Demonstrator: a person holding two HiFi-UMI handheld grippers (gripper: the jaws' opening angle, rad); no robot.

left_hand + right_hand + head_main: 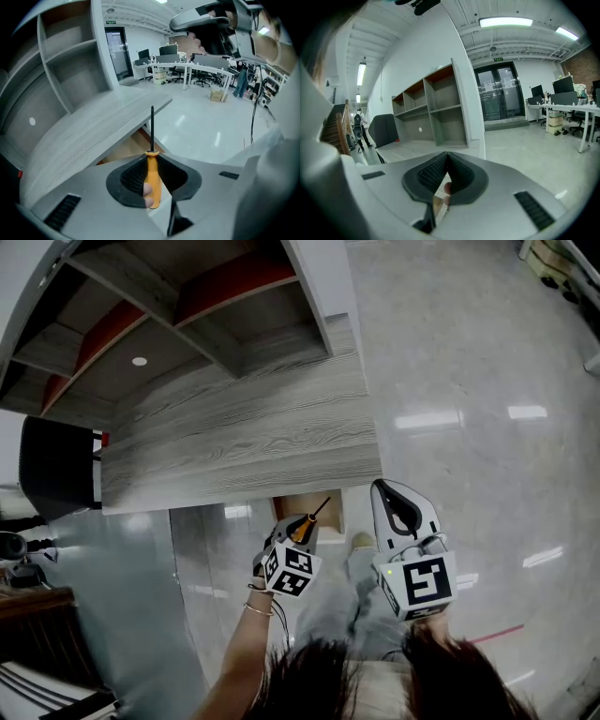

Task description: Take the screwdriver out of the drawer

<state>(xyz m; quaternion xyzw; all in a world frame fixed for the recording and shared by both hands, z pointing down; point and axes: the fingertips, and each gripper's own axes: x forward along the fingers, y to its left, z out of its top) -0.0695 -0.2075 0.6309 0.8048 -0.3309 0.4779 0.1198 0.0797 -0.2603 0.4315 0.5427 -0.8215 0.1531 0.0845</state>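
Glossy pale floor (pixel 469 381) all round, streaked with lamp reflections. From the head view alone: grey wood-grain tabletop (pixel 244 442) with long wavy veins, tan drawer (pixel 284 505) open just under its front edge, and 2 black-and-white marker cubes (pixel 427 582) on the grippers. Behind, shelf unit (pixel 141 324) of flat grey boards with red-brown edges.

Only in the left gripper view: left gripper (pixel 151 161) clamped on the screwdriver (pixel 152 178), ribbed black pads pressing the smooth orange handle from both sides. Thin round black shaft pointing straight out past the tabletop's corner, near the drawer's open front. Far off in that view, white office desks (pixel 197 65) with dark chairs.

Only in the right gripper view: right gripper (pixel 446 155) with tips together and nothing between them, matt grey shells curving to 1 point. Beyond, dark-framed glass doors (pixel 499 93) and a person (pixel 358 124) beside a stair rail.
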